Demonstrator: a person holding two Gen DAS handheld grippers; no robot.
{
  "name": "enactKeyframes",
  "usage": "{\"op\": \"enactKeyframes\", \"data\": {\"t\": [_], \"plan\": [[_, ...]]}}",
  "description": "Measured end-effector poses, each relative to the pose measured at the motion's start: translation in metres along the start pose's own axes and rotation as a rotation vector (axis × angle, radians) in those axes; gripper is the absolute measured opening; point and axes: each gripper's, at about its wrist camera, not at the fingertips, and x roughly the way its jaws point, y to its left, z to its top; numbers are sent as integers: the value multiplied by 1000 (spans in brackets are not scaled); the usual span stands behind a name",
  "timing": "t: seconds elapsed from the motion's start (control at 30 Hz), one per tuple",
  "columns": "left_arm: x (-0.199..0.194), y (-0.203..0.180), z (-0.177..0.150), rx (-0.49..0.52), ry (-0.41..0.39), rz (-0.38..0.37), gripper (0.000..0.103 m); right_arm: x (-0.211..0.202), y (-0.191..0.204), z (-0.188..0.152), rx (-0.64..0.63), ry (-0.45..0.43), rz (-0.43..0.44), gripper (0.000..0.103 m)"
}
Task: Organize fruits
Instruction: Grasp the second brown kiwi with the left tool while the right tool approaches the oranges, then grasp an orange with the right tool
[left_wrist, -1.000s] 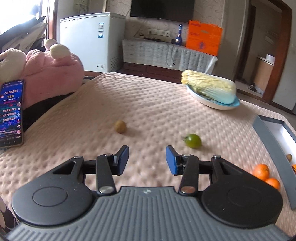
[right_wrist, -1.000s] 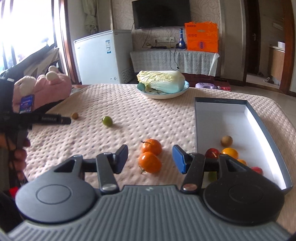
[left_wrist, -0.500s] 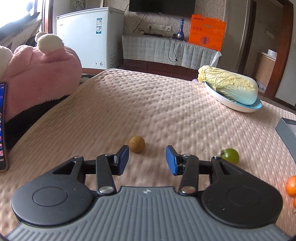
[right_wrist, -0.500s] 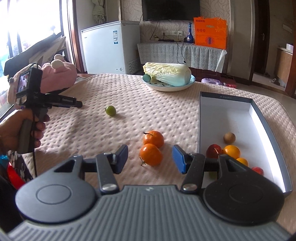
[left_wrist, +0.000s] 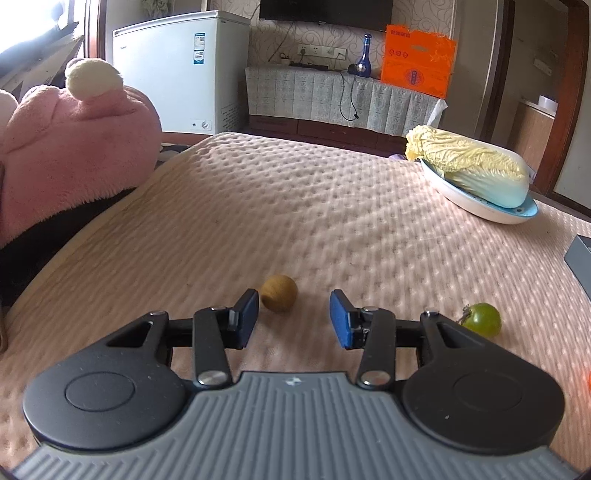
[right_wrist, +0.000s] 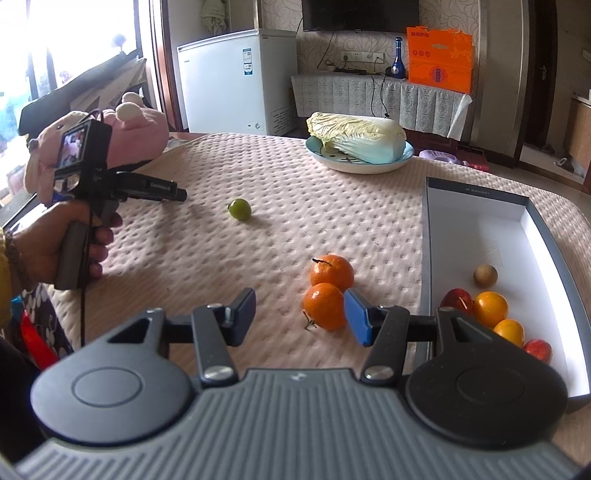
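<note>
A small brown round fruit (left_wrist: 279, 298) lies on the pink quilted table just ahead of my open, empty left gripper (left_wrist: 294, 317), close to its left finger. A green fruit (left_wrist: 482, 319) lies to its right; it also shows in the right wrist view (right_wrist: 239, 209). My right gripper (right_wrist: 300, 316) is open and empty, with two oranges (right_wrist: 325, 305) just ahead near its right finger. The grey box (right_wrist: 428, 236) at right holds several fruits (right_wrist: 489, 308). The left gripper's body (right_wrist: 110, 184) shows at far left.
A blue plate (right_wrist: 354, 167) with a napa cabbage (right_wrist: 356, 136) stands at the far side of the table. A pink plush toy (left_wrist: 70, 147) sits at the left edge. A white freezer (right_wrist: 236, 79) and a sideboard stand behind the table.
My left gripper has moved forward and left toward the brown fruit, which is now close between its fingertips. My right gripper has shifted slightly; the oranges now sit nearer its right finger.
</note>
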Motion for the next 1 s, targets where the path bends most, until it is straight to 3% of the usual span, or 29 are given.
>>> {"op": "enactKeyframes", "data": {"t": [0.2,0.37,1.0], "plan": [[8,3,1,-11,8,-2,48,3,2,-1,-6,12,5,55],[9,3,0,-10,5,-9,27,11,4,-3,-22,31,1,54],[8,2,-1,-5,2,-15,27,53,-7,-1,45,87,-97,54]]}}
